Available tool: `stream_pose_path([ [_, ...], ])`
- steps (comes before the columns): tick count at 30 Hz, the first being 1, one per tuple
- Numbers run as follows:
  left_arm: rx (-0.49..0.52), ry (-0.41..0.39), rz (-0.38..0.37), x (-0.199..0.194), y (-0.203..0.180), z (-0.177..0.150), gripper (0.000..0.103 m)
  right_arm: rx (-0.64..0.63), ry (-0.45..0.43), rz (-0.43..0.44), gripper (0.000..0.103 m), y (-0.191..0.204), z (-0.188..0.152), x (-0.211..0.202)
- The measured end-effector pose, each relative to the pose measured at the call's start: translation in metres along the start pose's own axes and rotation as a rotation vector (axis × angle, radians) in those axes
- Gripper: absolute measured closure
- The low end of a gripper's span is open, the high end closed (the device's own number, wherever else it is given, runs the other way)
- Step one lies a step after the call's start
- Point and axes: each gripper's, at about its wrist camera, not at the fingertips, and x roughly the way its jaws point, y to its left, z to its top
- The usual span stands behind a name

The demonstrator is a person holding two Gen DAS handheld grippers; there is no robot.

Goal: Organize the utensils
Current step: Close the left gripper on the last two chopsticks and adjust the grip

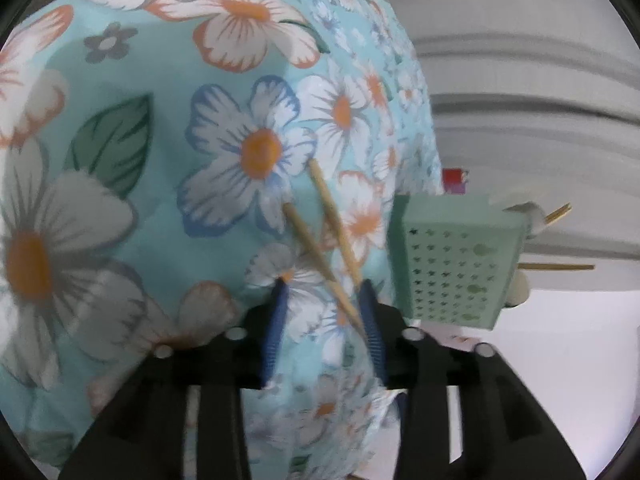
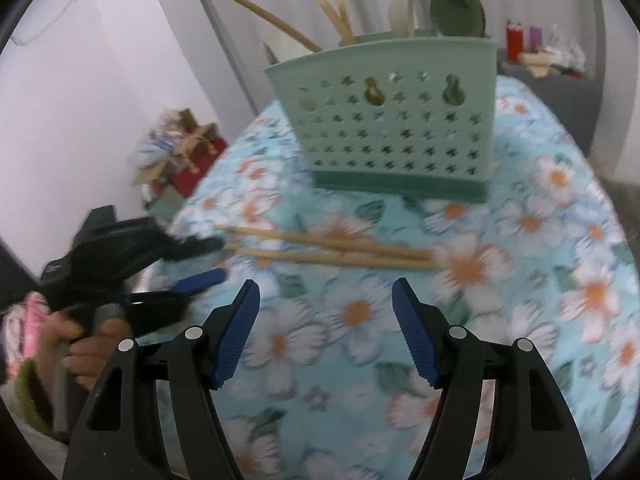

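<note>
The two chopsticks point(image 2: 332, 248) lie flat on the flowery table point(image 2: 540, 280), thin ends between the left gripper's point(image 1: 324, 312) half-spread fingers, crosswise ahead of the wide-spread, empty right gripper point(image 2: 326, 332)

Looks like someone's home: floral turquoise tablecloth point(image 2: 540, 240), mint perforated plastic utensil caddy point(image 2: 400, 120), pale curtains point(image 1: 540, 92) behind.
</note>
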Motion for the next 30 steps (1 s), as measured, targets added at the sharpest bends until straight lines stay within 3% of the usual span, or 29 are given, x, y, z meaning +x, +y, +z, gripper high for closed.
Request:
stream_pose_path([
  [3, -0.019, -0.038, 0.002, 0.003, -0.002, -0.002, 0.057, -0.062, -0.003, -0.013, 0.037, 0.002, -0.001, -0.001],
  [8, -0.026, -0.102, 0.033, 0.010, -0.013, -0.007, 0.057, -0.045, -0.029, 0.027, 0.037, -0.010, 0.002, -0.007],
  [20, 0.025, -0.205, 0.104, 0.016, -0.026, -0.021, 0.061, -0.028, 0.026, 0.098, 0.037, -0.034, -0.001, 0.004],
  [30, 0.012, -0.224, 0.156, 0.013, -0.018, -0.023, 0.086, -0.036, 0.049, 0.128, 0.038, -0.038, 0.003, 0.011],
])
